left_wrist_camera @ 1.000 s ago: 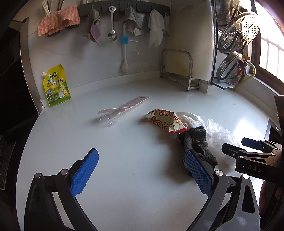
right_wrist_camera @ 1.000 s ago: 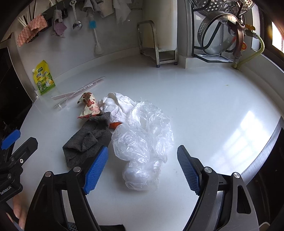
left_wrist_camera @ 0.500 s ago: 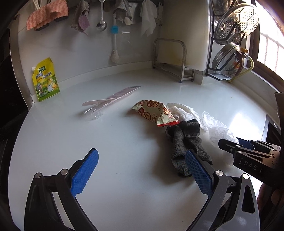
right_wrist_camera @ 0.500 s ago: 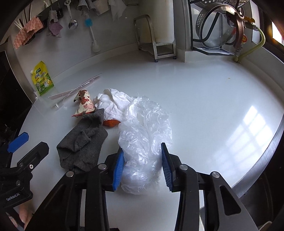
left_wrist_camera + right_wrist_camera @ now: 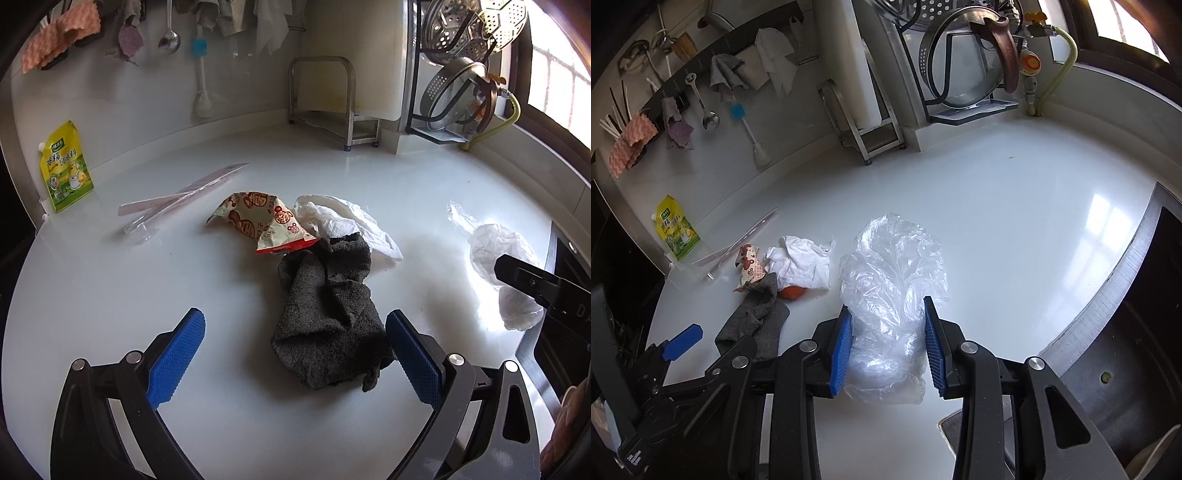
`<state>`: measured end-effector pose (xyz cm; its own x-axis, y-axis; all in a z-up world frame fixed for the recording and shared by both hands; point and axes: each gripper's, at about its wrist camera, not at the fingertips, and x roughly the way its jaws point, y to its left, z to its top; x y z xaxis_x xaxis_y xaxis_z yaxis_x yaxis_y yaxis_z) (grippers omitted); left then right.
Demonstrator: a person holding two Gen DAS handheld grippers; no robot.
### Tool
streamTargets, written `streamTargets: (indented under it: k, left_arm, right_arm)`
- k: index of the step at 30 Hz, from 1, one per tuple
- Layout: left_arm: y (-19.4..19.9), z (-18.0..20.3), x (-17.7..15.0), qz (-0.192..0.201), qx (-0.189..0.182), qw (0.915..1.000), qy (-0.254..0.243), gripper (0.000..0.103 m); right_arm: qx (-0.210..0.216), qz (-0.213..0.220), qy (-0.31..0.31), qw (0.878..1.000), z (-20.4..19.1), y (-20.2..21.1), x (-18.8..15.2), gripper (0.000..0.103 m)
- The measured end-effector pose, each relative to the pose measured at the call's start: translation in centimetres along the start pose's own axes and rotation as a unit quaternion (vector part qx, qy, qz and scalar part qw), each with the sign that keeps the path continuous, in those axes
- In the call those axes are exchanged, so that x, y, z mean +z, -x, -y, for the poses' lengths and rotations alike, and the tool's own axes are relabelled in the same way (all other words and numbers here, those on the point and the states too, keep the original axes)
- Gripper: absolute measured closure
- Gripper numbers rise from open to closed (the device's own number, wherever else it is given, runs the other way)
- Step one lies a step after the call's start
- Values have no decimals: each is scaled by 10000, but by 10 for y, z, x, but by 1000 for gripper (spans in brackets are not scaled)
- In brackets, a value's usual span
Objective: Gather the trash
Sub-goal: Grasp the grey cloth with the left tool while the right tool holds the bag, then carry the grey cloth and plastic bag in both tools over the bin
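White kitchen counter (image 5: 110, 295) fills both views, and I judge the collecting has only begun, because nearly all the trash lies on it. Going from left to right in my left view: a long clear wrapper (image 5: 177, 197) at about ten o'clock, a printed snack packet (image 5: 258, 221) at twelve, a crumpled white paper (image 5: 343, 221) touching it, and the grey sock (image 5: 328, 317) between my left gripper (image 5: 295, 354), whose jaws are spread wide and touch nothing. My right gripper (image 5: 888, 350) has just been closing and now pinches the clear plastic bag (image 5: 894, 280) between its pads. A small orange scrap (image 5: 792, 291) hides beside the paper. I see no bin in either view. The yellow pouch (image 5: 66, 166) at nine o'clock stands against the wall; I cannot tell whether it is trash. The dish rack (image 5: 964, 74) is far behind and blocks nothing.
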<state>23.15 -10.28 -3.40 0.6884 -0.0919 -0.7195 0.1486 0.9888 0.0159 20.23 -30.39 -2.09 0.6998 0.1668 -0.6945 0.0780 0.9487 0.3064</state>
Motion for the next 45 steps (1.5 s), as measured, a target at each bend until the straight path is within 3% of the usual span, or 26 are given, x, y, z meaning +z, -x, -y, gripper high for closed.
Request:
streamTargets:
  k: [7, 11, 20, 29, 37, 45]
  left_arm:
    - [-23, 9, 3, -318, 166, 9994, -4, 10]
    - [-25, 13, 1, -350, 53, 9993, -83, 41]
    - [-3, 4, -7, -188, -98, 9997, -73, 64]
    - [46, -19, -31, 123, 167, 9996, -168, 65]
    - [89, -25, -64, 415, 165, 9984, -354, 65]
    - [125, -28, -93, 591, -77, 9974, -405, 65]
  right_arm:
    - [49, 79, -94, 9999, 2, 3, 3, 68]
    - [40, 84, -115, 9999, 3, 2, 3, 68]
    - [18, -5, -89, 10000, 3, -5, 1, 68]
    - [20, 178, 152, 9997, -11, 10, -11, 68]
    - [13, 233, 333, 9992, -29, 50, -54, 68]
    - [-18, 409, 328, 9986, -45, 101, -116, 68]
